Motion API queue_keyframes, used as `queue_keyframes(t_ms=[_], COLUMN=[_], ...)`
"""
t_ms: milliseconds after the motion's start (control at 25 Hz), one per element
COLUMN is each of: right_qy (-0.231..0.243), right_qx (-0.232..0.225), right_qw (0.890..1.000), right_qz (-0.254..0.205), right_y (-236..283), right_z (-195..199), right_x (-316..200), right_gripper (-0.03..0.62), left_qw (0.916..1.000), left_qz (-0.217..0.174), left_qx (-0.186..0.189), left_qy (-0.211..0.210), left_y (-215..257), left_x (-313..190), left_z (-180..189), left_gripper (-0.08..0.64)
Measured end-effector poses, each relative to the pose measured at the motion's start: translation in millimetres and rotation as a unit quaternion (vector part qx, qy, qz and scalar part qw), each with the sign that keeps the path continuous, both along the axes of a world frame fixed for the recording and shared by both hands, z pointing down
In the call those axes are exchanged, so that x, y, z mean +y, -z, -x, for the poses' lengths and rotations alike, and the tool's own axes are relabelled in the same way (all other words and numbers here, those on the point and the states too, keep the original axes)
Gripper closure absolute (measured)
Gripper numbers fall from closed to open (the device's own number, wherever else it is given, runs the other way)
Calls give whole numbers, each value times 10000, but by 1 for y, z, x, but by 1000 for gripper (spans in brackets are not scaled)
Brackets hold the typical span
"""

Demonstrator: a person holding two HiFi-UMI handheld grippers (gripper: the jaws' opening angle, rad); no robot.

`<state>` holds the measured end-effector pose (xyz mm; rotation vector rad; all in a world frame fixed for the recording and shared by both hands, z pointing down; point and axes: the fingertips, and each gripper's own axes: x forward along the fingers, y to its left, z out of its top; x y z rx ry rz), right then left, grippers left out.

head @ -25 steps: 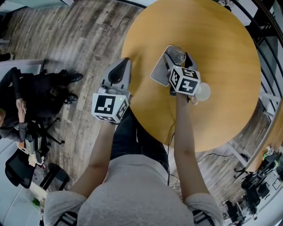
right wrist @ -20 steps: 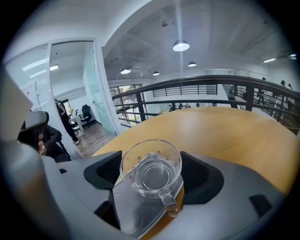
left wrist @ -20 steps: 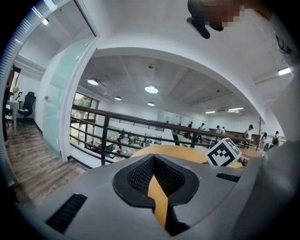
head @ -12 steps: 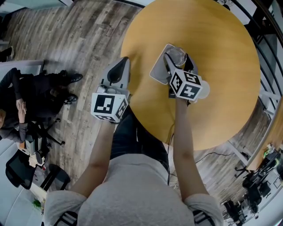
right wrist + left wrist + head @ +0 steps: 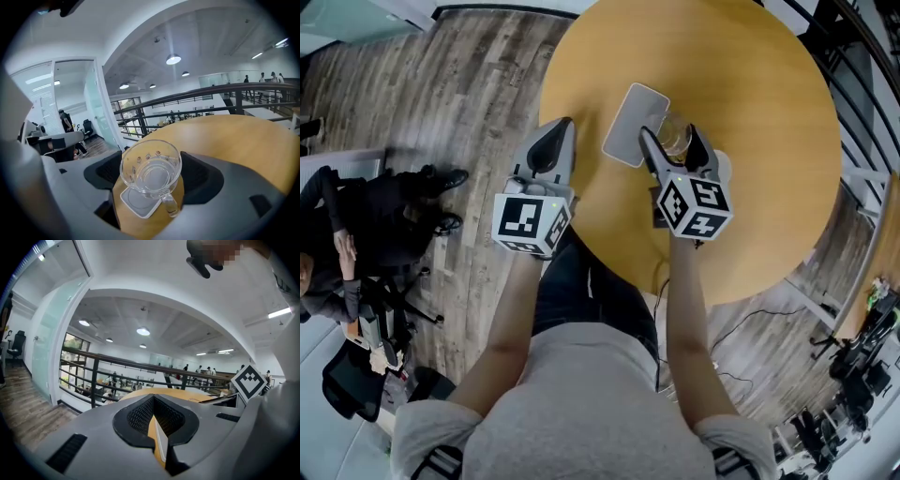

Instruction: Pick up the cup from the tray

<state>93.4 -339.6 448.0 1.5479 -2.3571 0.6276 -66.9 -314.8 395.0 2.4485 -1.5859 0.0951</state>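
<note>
left gripper (image 5: 561, 133): your jaws are pressed together with nothing between them, pointing forward.
right gripper (image 5: 669, 142): your jaws clamp the cup (image 5: 151, 169), one on each side of its bowl.
arms: both your forearms are bare and stretched forward, the right one reaching further.

The cup (image 5: 151, 171) is clear glossy glass, the tray (image 5: 626, 131) smooth and matt, the table (image 5: 769, 122) satin wood.
</note>
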Motion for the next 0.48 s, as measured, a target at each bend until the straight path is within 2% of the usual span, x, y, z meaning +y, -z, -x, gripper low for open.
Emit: queue_keyframes(t_ms=[240, 480], right_qy=[-152, -160], right_qx=[-4, 3], right_qw=[9999, 9996], right_qz=[26, 251], right_y=[0, -17], right_z=[-14, -18], right_x=[33, 65], right_gripper=[256, 256], left_qw=[9997, 9990], left_qz=[-49, -44], left_qx=[-5, -33], left_qy=[-245, -433], left_y=[3, 3], left_x=[8, 17], left_z=[-18, -33], left_gripper=[554, 554])
